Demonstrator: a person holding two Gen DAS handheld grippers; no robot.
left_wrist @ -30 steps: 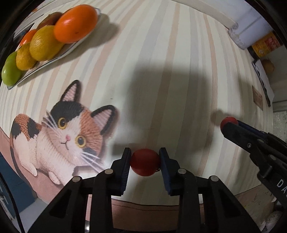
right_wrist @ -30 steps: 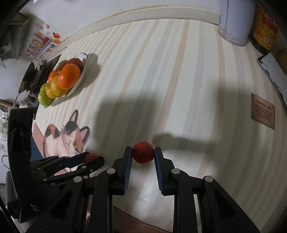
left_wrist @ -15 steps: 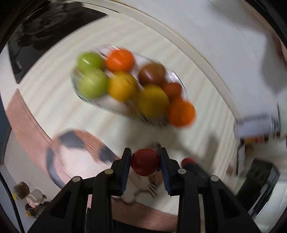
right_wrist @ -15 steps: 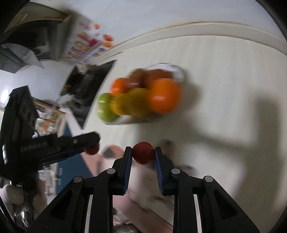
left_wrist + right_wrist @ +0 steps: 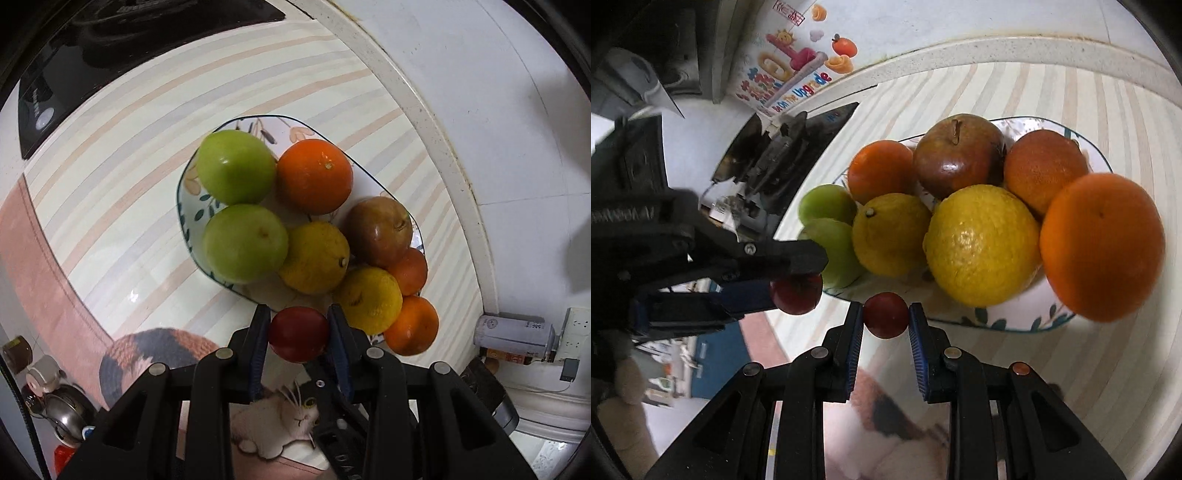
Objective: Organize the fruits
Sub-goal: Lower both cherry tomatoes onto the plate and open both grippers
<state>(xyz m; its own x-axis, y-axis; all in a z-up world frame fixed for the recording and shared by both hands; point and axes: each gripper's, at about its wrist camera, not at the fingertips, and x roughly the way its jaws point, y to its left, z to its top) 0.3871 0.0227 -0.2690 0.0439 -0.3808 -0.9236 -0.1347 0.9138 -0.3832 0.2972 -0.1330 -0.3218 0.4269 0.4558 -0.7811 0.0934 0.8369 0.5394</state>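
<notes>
Step in hand looks like the drop-off: both tongs carry a small red fruit toward the loaded plate, nothing let go yet. Left gripper is clenched on a red fruit, low centre of the left wrist view, pinched between both pads, hanging just off the plate's near rim. Right gripper is clenched on its own smaller red fruit, low centre of the right wrist view, also just short of the rim. In that same view the left gripper sits at mid left with its fruit under the upper finger.

The plate is crowded: two green fruits, oranges, two yellow citrus, a brownish apple.

Next move, I'd guess: ease each one forward over the rim, find a gap among the pile, then open. Little free room shows, so a roll-off onto the striped mat seems the risk.
</notes>
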